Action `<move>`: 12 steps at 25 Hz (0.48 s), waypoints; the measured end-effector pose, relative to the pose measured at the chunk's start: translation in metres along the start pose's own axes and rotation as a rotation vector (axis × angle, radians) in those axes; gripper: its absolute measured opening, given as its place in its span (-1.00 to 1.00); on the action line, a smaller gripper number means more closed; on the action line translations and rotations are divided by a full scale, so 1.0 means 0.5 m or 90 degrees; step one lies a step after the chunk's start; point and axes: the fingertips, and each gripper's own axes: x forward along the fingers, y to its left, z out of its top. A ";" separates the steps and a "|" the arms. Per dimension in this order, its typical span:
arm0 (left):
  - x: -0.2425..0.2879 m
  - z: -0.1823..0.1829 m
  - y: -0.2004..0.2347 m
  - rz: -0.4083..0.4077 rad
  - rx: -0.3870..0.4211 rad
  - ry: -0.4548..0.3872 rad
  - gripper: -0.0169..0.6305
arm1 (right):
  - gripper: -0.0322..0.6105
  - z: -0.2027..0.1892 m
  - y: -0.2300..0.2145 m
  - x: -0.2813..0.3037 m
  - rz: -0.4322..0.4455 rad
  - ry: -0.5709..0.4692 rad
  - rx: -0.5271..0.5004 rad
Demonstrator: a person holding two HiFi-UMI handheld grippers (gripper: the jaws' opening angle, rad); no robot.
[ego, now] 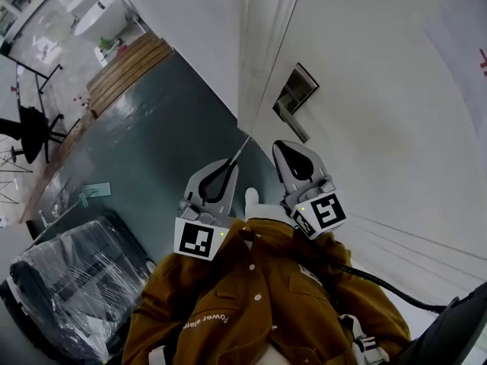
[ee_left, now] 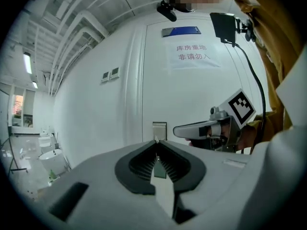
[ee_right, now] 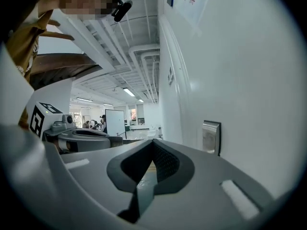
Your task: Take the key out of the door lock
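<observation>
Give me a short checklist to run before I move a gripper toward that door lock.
1. Lock plate in view on the door: ok.
2. Key visible in the lock: cannot tell, too small to make out.
3. Right gripper open for a grasp: not ok, shut with nothing in it.
4. Left gripper empty: ok, jaws together with nothing between them.
5. Right gripper at the lock: not ok, it is held back by the jacket, apart from the door.
</observation>
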 end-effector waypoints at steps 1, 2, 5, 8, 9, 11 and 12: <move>-0.001 -0.004 -0.001 0.000 0.000 0.004 -0.89 | -0.89 -0.008 0.002 0.002 0.004 0.002 0.009; -0.001 -0.006 0.000 0.000 -0.001 0.007 -0.89 | -0.89 -0.012 0.002 0.003 0.005 0.003 0.015; -0.002 -0.011 0.005 0.004 -0.006 0.013 -0.89 | -0.89 -0.014 -0.006 0.006 0.006 0.002 0.023; -0.001 -0.015 0.011 0.005 -0.006 0.021 -0.89 | -0.89 -0.008 -0.011 0.007 0.007 -0.005 0.025; -0.001 -0.015 0.012 0.004 -0.007 0.022 -0.89 | -0.89 -0.006 -0.011 0.007 0.008 -0.006 0.025; -0.001 -0.017 0.013 0.003 -0.006 0.023 -0.89 | -0.89 -0.007 -0.008 0.010 0.011 -0.006 0.025; 0.001 -0.019 0.013 0.002 -0.004 0.025 -0.89 | -0.89 -0.010 -0.006 0.012 0.013 -0.005 0.025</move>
